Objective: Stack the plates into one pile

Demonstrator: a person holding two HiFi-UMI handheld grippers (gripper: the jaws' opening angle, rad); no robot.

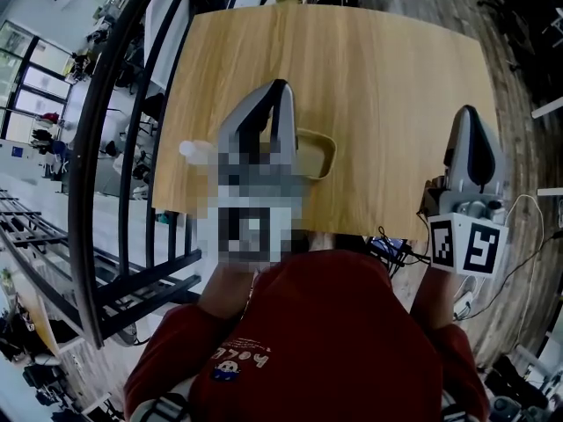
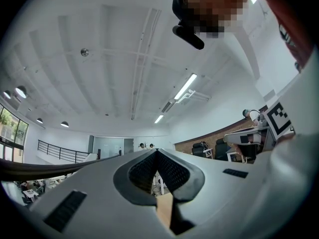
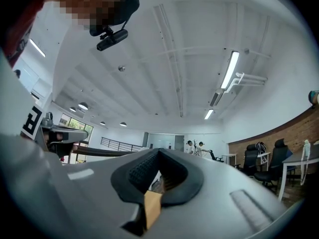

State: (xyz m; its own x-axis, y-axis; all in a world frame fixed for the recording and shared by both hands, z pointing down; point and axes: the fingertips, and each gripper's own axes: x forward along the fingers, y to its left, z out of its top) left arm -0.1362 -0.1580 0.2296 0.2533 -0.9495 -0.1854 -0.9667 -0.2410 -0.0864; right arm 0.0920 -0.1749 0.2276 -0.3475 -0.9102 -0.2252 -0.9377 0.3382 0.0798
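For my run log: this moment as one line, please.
left gripper: shut, empty | right gripper: shut, empty, at right edge of table | yellow plate: on table, by left gripper

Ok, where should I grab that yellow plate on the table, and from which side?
Probably take the yellow plate by its raised right rim, one jaw inside, one outside, coming from the right with the right gripper. It lies flat on the table, so only the rim offers a hold, and the left gripper covers its left part.
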